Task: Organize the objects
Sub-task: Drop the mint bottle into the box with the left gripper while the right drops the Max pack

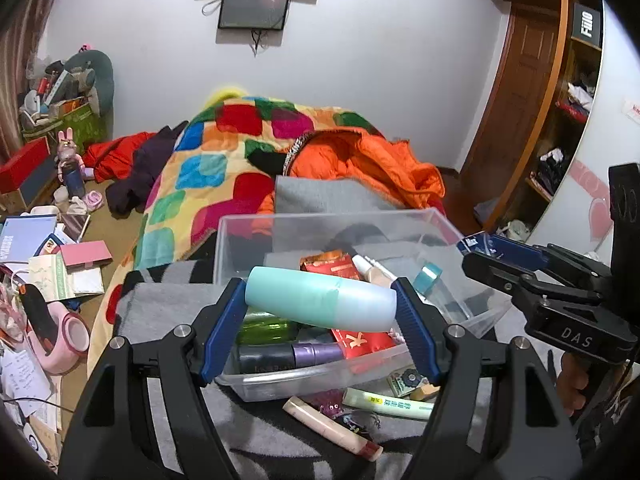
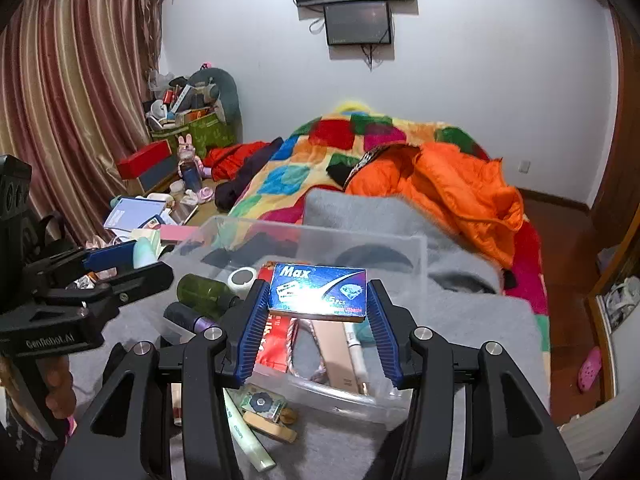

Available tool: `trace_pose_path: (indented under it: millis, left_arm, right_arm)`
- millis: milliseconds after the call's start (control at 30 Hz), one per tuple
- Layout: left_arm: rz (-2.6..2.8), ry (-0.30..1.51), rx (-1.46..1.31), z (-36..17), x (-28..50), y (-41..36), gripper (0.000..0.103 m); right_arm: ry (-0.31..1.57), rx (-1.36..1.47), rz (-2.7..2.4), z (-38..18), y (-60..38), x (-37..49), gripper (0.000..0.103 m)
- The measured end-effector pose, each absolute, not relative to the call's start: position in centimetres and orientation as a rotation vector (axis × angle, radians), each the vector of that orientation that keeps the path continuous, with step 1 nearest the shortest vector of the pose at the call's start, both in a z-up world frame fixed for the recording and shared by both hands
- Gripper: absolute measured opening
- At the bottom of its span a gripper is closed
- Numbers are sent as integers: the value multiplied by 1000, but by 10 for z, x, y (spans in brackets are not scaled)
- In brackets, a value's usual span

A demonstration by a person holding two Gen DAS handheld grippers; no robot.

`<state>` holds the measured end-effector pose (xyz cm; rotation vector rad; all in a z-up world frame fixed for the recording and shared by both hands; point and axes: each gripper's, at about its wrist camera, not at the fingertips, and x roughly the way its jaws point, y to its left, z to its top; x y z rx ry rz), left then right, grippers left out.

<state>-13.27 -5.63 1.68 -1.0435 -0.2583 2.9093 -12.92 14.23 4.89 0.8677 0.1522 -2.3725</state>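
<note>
**Bottle and Box Held Over the Clear Bin**

In the left wrist view, a teal bottle was seen clamped between the blue pads of the left gripper, held above the clear plastic bin. Its long axis was laid crosswise, from one pad to the other, tilted slightly down toward the right, where the paler, rounded end pointed. The grip was taken end to end. The bottle was judged light, stiff and smooth-skinned, so a slip along the pads was thought possible; a hold across the mid-body would be considered steadier. In the bin below, a green bottle, a dark purple-banded tube and red packets were seen. The right gripper was visible at the right edge with a blue box in its jaws.

In the right wrist view, the blue box, printed "Max", was held between the pads of the right gripper, over the near part of the bin. Its broad printed face was turned up toward the camera, its long side spanning the jaws. It was judged light, thin cardboard, crushable if squeezed harder. Loose tubes were left lying on the grey blanket before the bin.
</note>
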Motion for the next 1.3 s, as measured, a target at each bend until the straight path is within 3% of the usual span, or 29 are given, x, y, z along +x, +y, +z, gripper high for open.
trace_pose_path:
  millis: [700,1033,1300]
  left_arm:
    - [2826,-244,-1225,-25,-161,-45,73]
    - [2857,-234,-1173,-12,-146,-46,86]
    - [2885,-232,-1134,0,-124,-52,93]
  right_arm:
    - [233,1057,-2349,4,121,-154,46]
    - [251,1014,-2345,12,121,-143,46]
    - [203,957,-2359,30,142,-125,53]
